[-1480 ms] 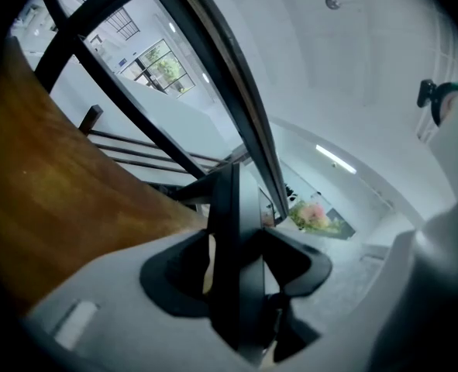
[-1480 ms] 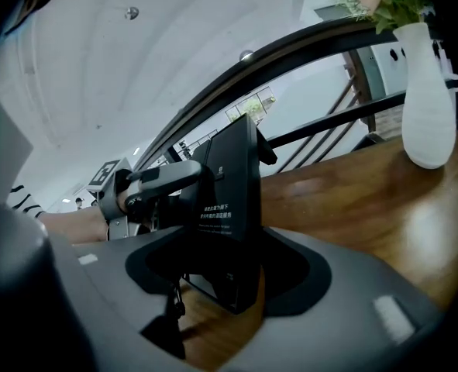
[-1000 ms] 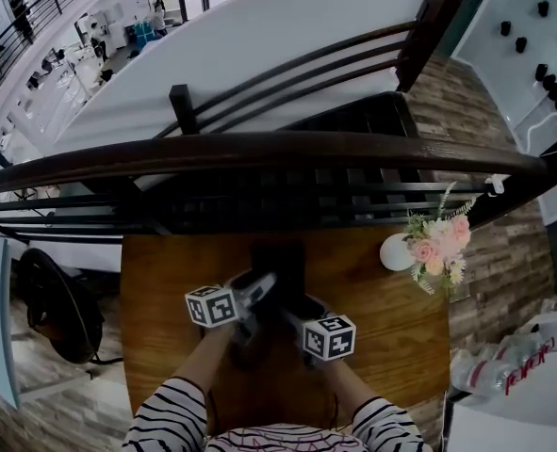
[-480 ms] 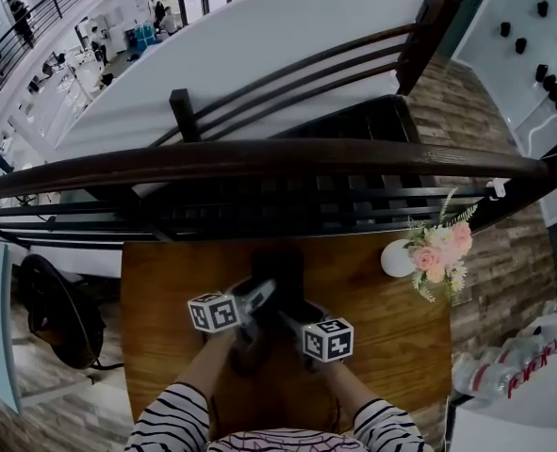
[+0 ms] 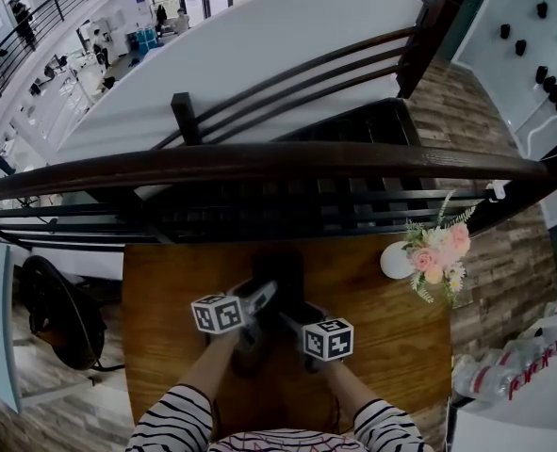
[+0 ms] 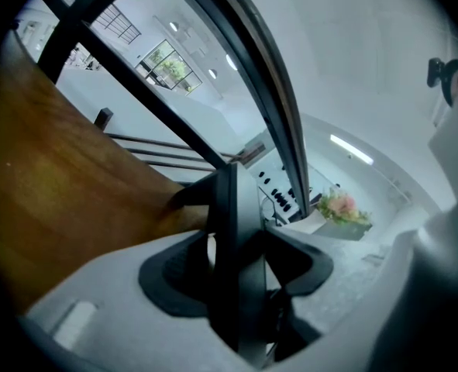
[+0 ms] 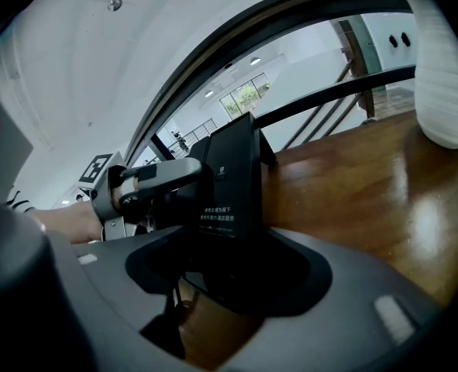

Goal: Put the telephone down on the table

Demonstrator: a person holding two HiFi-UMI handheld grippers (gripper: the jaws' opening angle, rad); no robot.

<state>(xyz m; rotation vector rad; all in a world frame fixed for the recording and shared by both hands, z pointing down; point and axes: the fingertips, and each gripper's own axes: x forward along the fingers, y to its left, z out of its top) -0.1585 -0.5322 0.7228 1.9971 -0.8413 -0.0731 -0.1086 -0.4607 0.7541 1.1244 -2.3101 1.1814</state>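
Note:
The black telephone (image 5: 278,266) stands on edge low over the wooden table (image 5: 165,290), held between both grippers. My left gripper (image 5: 259,295) grips its thin side from the left; in the left gripper view the telephone (image 6: 232,239) fills the gap of the left gripper (image 6: 240,273), whose jaws are opening. My right gripper (image 5: 295,320) holds the wide back from the right. The right gripper view shows the printed back of the telephone (image 7: 229,184) between the jaws of the right gripper (image 7: 229,266). Whether the telephone's base touches the wood is hidden.
A white vase of pink flowers (image 5: 434,248) stands at the table's far right corner. A dark wooden railing (image 5: 259,158) runs just behind the table. Plastic bottles (image 5: 504,370) lie at the right, and a dark chair (image 5: 57,314) sits left of the table.

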